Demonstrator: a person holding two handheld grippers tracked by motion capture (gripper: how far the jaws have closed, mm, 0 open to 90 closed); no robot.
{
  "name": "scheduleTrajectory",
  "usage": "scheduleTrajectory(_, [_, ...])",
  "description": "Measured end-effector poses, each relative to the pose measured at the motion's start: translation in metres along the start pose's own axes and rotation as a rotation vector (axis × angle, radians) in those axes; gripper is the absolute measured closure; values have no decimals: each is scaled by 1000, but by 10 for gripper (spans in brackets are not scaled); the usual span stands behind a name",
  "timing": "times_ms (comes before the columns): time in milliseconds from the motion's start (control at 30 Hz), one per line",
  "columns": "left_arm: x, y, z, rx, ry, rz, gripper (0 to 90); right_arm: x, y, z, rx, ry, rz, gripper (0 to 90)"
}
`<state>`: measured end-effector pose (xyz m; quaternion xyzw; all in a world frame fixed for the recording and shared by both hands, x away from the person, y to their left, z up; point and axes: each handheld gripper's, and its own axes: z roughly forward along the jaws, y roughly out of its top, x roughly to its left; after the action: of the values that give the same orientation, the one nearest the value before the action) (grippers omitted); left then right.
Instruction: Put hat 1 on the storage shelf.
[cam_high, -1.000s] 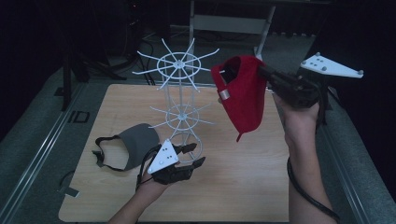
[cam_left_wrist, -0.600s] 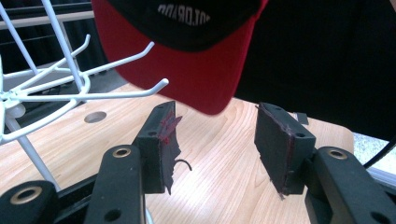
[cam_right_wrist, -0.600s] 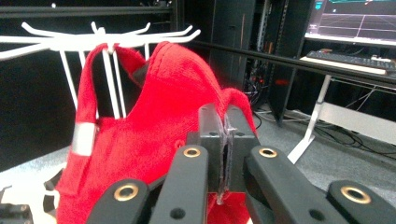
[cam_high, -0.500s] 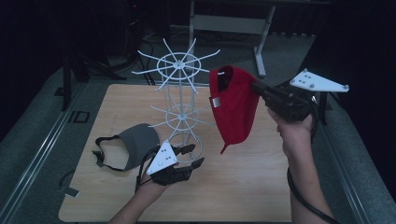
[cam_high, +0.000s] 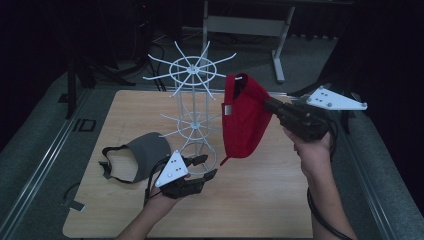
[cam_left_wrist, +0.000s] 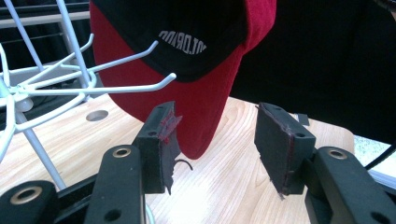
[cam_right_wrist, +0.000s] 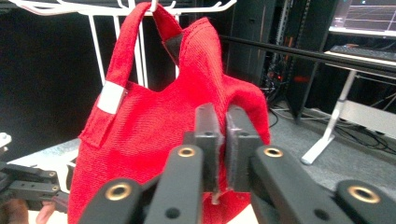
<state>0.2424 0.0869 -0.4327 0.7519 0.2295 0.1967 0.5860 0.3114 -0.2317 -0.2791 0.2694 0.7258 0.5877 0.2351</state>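
Your right claw has just begun easing its pinch, pads pressing the fabric of the red cap, whose strap loop already sits over a top hook of the white wire rack. What's left, I'd judge: release it, then hang the grey cap lying on the table. Your left claw rests half open, empty.
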Motion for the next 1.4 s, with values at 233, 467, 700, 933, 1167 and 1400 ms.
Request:
scheduleTrajectory(233, [2,-1,-3,4,4,-4,497,-2,-6,-7,-24,30,16,674])
scheduleTrajectory(467, [4,-5,-5,5,10,-13,497,-6,-12,-20,-45,3,23,466])
scheduleTrajectory(700, [6,-10,-9,10,14,-32,497,-15,-26,-38,-22,-51,4,363])
scheduleTrajectory(933, [9,-17,-14,11,21,-44,498,-28,-52,-53,19,-83,38,270])
scheduleTrajectory(1167, [12,-25,-20,19,29,-57,499,-44,-86,-65,41,-130,120,170])
scheduleTrajectory(1400, [15,-32,-25,24,45,-68,499,-55,-126,-68,95,-161,176,141])
